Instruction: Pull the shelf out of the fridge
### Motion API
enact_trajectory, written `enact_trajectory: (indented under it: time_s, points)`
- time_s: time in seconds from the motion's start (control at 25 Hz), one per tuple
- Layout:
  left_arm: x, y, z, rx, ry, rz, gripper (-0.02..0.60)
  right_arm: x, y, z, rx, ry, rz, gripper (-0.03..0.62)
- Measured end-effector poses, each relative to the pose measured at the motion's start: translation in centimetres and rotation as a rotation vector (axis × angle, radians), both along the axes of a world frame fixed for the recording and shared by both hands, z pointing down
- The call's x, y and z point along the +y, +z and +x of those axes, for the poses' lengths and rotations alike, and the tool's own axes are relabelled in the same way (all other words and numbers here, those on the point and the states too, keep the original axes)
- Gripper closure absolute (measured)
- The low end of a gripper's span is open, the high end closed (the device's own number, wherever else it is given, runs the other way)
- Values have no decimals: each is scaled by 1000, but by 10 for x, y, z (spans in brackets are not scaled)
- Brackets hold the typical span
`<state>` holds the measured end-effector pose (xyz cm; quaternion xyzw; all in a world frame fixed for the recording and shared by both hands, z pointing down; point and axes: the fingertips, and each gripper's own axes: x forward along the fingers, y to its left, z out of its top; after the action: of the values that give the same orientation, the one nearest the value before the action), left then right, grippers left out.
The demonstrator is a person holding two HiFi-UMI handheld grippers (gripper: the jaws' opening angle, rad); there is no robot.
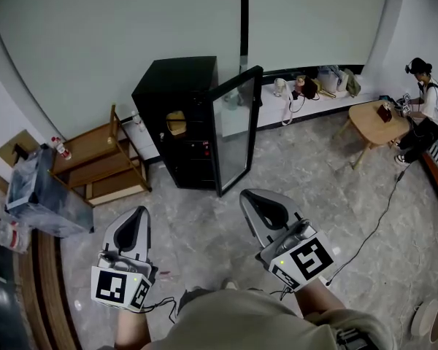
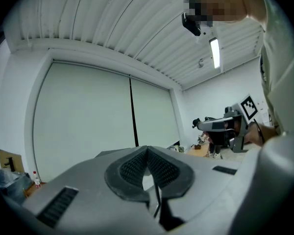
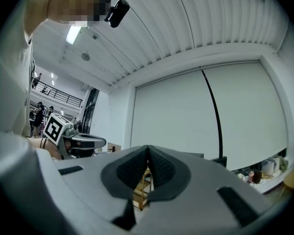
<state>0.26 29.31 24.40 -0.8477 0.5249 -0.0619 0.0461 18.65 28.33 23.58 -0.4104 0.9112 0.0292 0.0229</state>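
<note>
We hold grey left gripper (image 1: 135, 217) and grey right gripper (image 1: 259, 201) level, side by side; jaws of both pressed together, nothing between. Both well apart from small black fridge (image 1: 177, 100) ahead by pale wall, its glass door (image 1: 233, 133) swung open. Shelf inside: we cannot make out. Low wooden rack (image 1: 95, 159) stands left of fridge.
</note>
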Motion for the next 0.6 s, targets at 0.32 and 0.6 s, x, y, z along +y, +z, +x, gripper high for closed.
enact_trajectory:
  time_s: [0.32,0.6]
  points:
    - [9,-8,10,-44,5,42,575,4,6,3,-1,-6,-8,597]
    - [8,-6,5,-40,-13,22,575,5,5,-4,-14,-27,-15,597]
